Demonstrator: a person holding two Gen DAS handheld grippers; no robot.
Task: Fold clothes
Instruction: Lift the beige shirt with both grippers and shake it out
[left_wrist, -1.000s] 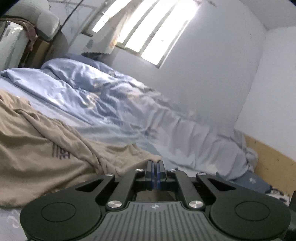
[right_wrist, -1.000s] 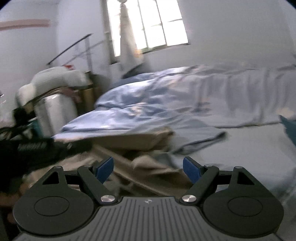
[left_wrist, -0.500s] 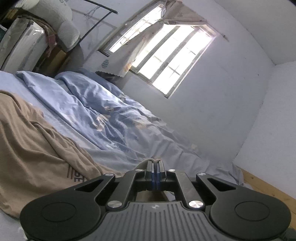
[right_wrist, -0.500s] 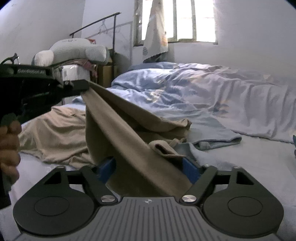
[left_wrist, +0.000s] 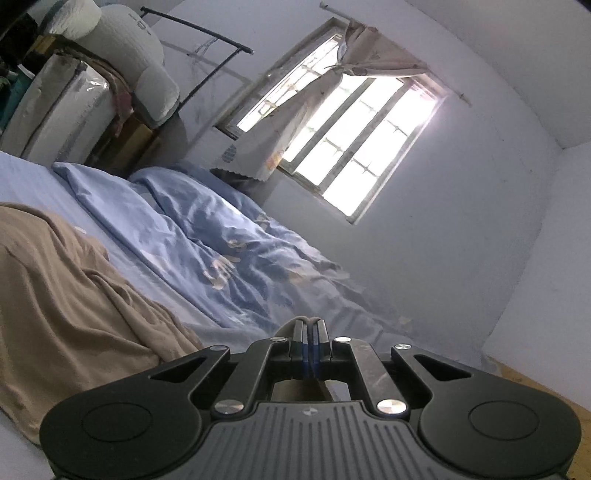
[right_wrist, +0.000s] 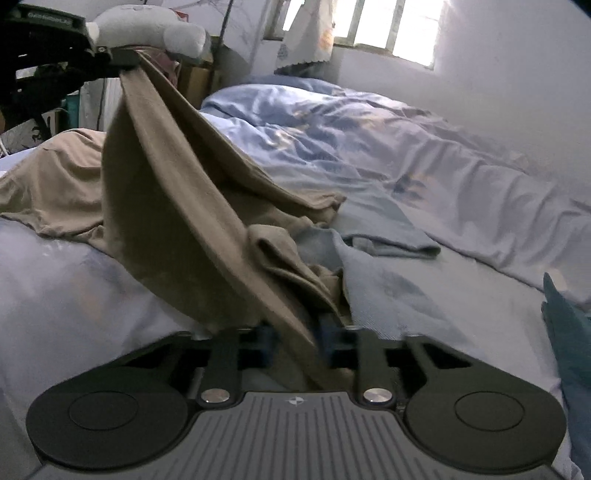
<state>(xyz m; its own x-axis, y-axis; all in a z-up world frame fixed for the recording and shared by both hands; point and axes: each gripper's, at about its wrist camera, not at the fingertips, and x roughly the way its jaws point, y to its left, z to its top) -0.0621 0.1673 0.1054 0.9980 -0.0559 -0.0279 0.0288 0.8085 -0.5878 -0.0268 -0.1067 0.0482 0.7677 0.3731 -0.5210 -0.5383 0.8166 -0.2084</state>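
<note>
Right wrist view: the tan shirt (right_wrist: 177, 192) runs taut from the left gripper (right_wrist: 122, 61), clamped on it up high, down to the right gripper (right_wrist: 295, 339), jaws apart around its lower edge. Remaining cloth trails over the bed (right_wrist: 461, 295).

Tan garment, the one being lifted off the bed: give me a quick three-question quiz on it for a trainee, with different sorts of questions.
1. True or false: the left gripper is shut on the tan garment.
2. Pick one. The garment's raised part: A) slopes from the left gripper down between the fingers of the right gripper; B) lies flat; C) is folded into a neat square.
3. Fill in: the crumpled duvet behind the garment is light ___.

Key: 1 true; 2 A; 3 blue.
</note>
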